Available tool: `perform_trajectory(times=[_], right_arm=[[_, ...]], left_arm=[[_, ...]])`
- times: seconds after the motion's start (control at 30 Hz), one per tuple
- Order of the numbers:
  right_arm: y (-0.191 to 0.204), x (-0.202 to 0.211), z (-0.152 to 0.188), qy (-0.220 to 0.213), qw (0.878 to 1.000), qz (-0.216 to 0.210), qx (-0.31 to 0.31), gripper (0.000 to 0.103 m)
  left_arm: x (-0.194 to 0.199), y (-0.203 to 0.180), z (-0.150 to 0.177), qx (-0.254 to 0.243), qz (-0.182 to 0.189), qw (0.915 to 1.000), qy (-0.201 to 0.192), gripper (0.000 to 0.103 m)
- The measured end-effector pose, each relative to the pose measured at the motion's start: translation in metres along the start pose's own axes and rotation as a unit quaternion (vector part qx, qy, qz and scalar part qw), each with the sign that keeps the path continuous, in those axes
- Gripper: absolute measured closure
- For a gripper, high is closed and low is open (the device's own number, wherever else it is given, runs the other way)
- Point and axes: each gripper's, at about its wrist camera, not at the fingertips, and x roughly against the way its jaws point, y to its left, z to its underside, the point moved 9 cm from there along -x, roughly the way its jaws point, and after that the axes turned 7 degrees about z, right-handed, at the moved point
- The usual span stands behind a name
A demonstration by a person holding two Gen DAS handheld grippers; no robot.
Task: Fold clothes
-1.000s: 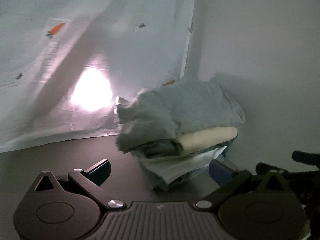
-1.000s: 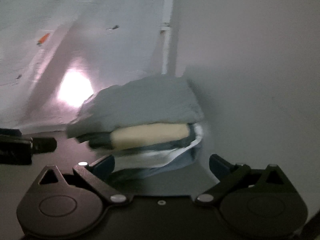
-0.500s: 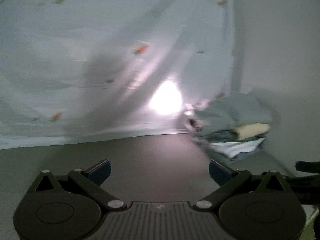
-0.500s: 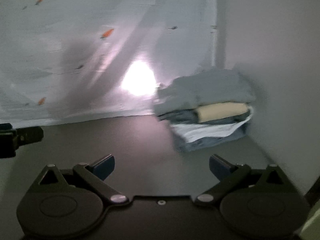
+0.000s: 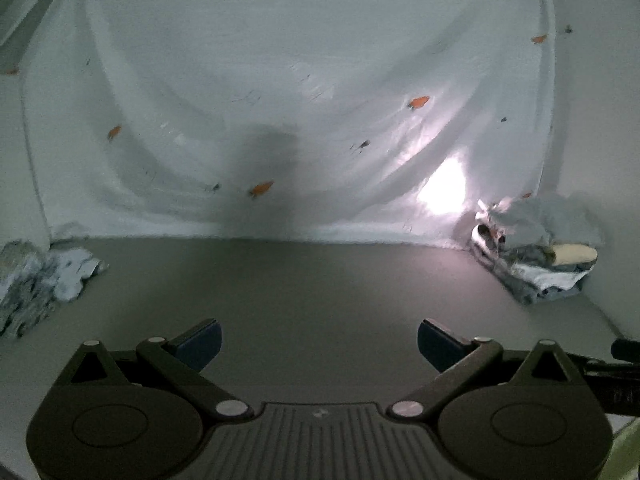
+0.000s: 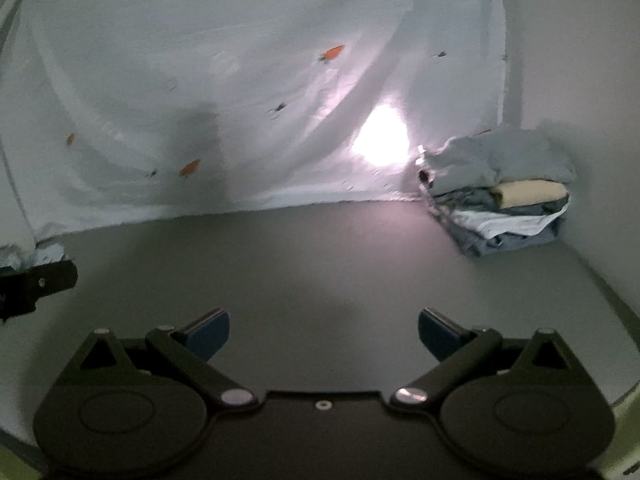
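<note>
Folded stack [image 6: 500, 196]: finished, now far right on desk [image 6: 320, 264]. Both tools withdrawn, spread, empty; unfolded heap [image 5: 36, 280] opposite, next.

Black gripper [image 5: 319, 346], blue-tipped fingers [image 5: 200, 338]

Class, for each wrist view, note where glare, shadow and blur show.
Left wrist view: glare on the sheet beside the folded stack, a dark shadow mid-sheet, the unfolded pile smeared. Right wrist view: the same glare left of the stack, shadow on the sheet's left half, dim table.
</note>
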Motion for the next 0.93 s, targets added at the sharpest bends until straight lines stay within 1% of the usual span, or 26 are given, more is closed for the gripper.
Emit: perform_trajectory(times=[0.1, 0.2, 0.37, 0.47, 0.67, 0.8, 0.93], right_arm=[[0.016, 0.017, 0.011, 0.002, 1.000, 0.000, 0.015, 0.001], [0.025, 0.032, 0.021, 0.005, 1.000, 0.006, 0.021, 0.001], [0.044, 0.056, 0.043, 0.014, 1.000, 0.001, 0.026, 0.001], [0.054, 0.063, 0.054, 0.019, 0.999, -0.001, 0.032, 0.001], [0.069, 0.069, 0.058, 0.022, 0.999, -0.006, 0.039, 0.001], [0.078, 0.070, 0.056, 0.016, 0.999, -0.008, 0.051, 0.001], [0.085, 0.071, 0.054, 0.014, 0.998, -0.010, 0.057, 0.001]], left_arm=[[0.012, 0.012, 0.012, 0.008, 0.000, 0.9998, 0.019, 0.000], [0.025, 0.015, 0.021, 0.009, 0.006, 0.9996, 0.028, 0.000], [0.048, 0.019, 0.038, -0.007, -0.006, 0.9993, 0.035, 0.000], [0.057, 0.026, 0.048, -0.007, -0.011, 0.9989, 0.045, 0.000], [0.067, 0.040, 0.063, -0.006, -0.017, 0.9981, 0.059, 0.000], [0.071, 0.047, 0.065, -0.007, -0.024, 0.9980, 0.059, 0.000], [0.074, 0.054, 0.064, 0.000, -0.024, 0.9982, 0.055, 0.000]])
